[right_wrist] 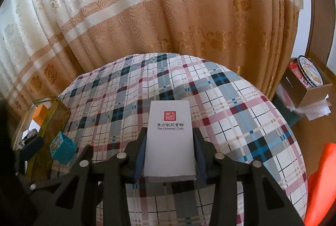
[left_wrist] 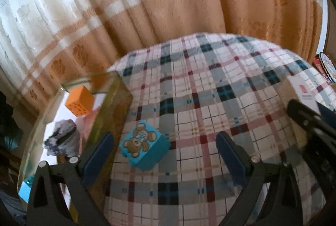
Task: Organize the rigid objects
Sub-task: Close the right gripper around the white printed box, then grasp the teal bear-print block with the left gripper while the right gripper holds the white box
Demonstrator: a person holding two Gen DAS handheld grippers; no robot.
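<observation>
A blue block with a teddy bear picture (left_wrist: 144, 145) lies on the plaid cloth (left_wrist: 210, 99), just right of a clear glass box (left_wrist: 117, 99). My left gripper (left_wrist: 163, 154) is open, its fingers either side of the block and above it. The block also shows in the right wrist view (right_wrist: 62, 147). My right gripper (right_wrist: 170, 142) is shut on a white box printed "The Oriental Club" (right_wrist: 170, 139), held above the cloth. That box shows at the right edge of the left wrist view (left_wrist: 302, 91).
The glass box holds an orange cube (left_wrist: 79, 103), a grey crumpled item (left_wrist: 62, 136) and a blue block (left_wrist: 26, 188). A patterned curtain (right_wrist: 168, 15) hangs behind. A cardboard box with a biscuit tin (right_wrist: 310, 83) sits on the floor at right.
</observation>
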